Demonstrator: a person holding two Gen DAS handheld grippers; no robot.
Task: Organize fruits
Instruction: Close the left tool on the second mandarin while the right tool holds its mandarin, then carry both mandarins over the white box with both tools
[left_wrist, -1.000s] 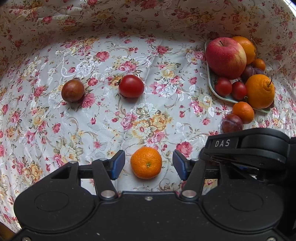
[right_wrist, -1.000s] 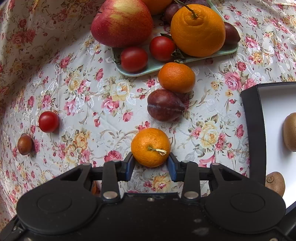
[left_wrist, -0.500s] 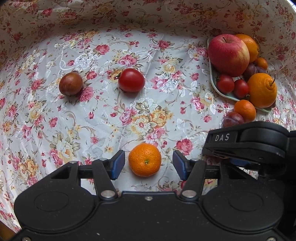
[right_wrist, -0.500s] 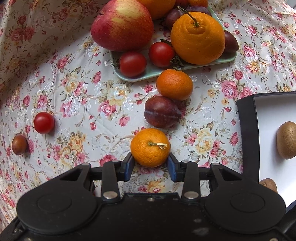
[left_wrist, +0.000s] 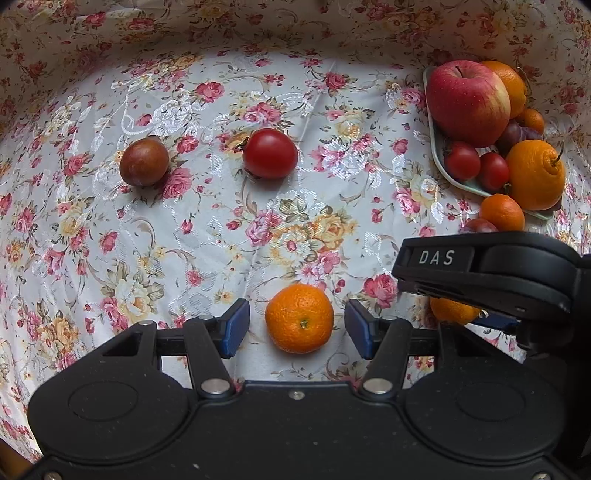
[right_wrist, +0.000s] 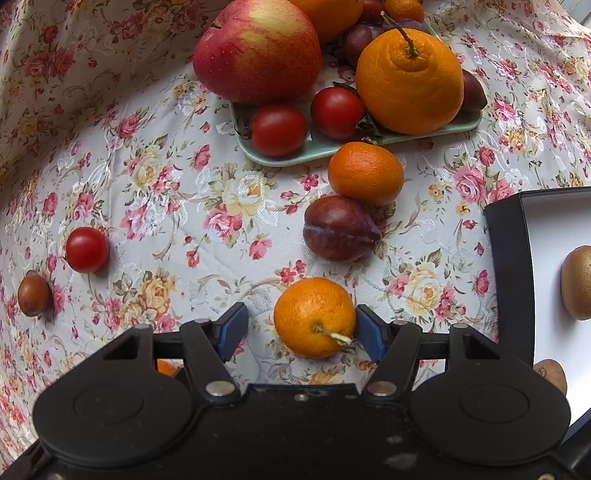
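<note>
The little orange with the stalk (right_wrist: 314, 317) sits on the flowery cloth (right_wrist: 192, 206), right between the blue pads of my right claw (right_wrist: 301, 328). My right claw is opening, and there is a gap on the left side. The right pad looks very close to the orange, maybe touching, but it is not squeezing.

My left claw (left_wrist: 295, 328) hangs over another little orange (left_wrist: 299, 317). It is spread apart, with room on both sides, so it holds nothing.

A bit farther out lie a plum (right_wrist: 340, 229) and one more orange (right_wrist: 365, 172), touching each other, just beside the green plate (right_wrist: 295, 158). The plate already holds an apple (right_wrist: 258, 51), two small tomatoes and a big bumpy orange (right_wrist: 410, 79).

Way out on the cloth sit a tomato (left_wrist: 270, 153) and a brown fruit (left_wrist: 144, 161). A white box (right_wrist: 546, 266) at the side has kiwis.

So I think some is sorted, but plenty is left.
</note>
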